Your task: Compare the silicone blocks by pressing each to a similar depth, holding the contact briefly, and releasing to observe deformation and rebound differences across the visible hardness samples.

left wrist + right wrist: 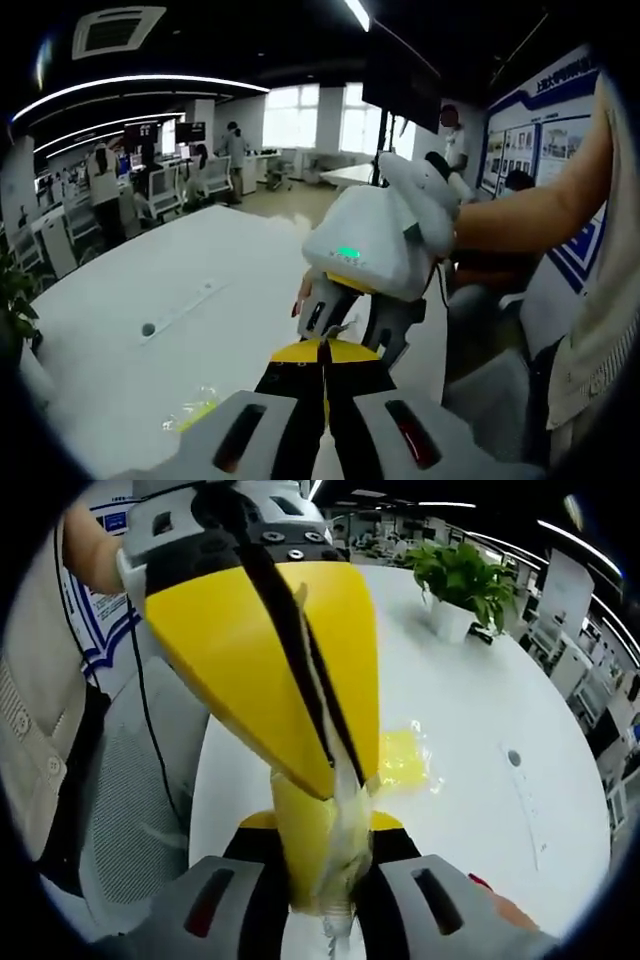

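In the right gripper view, my right gripper (320, 825) is shut on a yellow silicone block (298, 835) inside a clear wrapper (347, 815). My left gripper (345, 775) comes down from above with its yellow fingers (250, 650) closed, pinching the top of that wrapper. In the left gripper view, my left gripper (325, 345) is shut tip to tip against the right gripper (355, 330), whose white body (370, 245) hangs just beyond. A second wrapped yellow block (405, 760) lies on the white table (480, 680); it also shows as a block (195, 410) low on the left.
A potted plant (465, 580) stands at the table's far end. A round hole (148, 328) is set in the tabletop (180, 270). A grey mesh chair (140, 780) stands by the table edge. The person's arm (530, 210) reaches in from the right. People sit at desks (150, 185) behind.
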Demonstrator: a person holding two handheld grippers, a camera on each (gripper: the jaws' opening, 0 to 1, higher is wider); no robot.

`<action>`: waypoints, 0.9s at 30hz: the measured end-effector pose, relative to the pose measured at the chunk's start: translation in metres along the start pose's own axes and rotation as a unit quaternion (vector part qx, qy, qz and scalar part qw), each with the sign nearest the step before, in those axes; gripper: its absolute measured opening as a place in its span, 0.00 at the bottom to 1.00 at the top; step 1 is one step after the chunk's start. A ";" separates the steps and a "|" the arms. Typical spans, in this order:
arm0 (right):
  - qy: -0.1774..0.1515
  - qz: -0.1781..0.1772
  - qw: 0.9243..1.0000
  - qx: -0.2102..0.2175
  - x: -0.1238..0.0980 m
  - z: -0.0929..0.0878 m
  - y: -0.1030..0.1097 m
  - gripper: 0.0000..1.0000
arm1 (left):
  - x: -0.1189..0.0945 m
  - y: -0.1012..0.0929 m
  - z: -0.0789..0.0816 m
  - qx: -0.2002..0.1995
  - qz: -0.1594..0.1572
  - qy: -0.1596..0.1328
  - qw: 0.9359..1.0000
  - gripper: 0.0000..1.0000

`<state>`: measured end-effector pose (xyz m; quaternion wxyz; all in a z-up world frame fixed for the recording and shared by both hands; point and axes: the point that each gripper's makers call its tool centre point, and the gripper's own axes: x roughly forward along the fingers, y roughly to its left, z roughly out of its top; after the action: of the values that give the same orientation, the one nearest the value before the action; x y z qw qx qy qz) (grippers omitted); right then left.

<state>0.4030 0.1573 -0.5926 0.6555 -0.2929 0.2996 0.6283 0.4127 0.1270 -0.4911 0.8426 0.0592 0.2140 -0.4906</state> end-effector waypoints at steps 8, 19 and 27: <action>-0.017 -0.014 1.000 -0.018 0.001 0.008 -0.008 0.22 | -0.002 0.007 0.003 -0.004 0.008 -0.005 1.000 0.00; -0.044 -0.046 0.997 -0.033 -0.009 0.021 -0.009 0.41 | -0.005 0.019 0.002 -0.028 0.024 -0.012 0.999 0.00; -0.077 -0.065 0.995 -0.018 -0.020 0.031 -0.009 0.49 | -0.005 0.022 0.003 -0.044 0.029 -0.021 0.998 0.00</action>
<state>0.4119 0.1678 -0.5575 0.7107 -0.2745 0.2172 0.6103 0.4305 0.1418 -0.4892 0.8626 0.0177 0.2157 -0.4573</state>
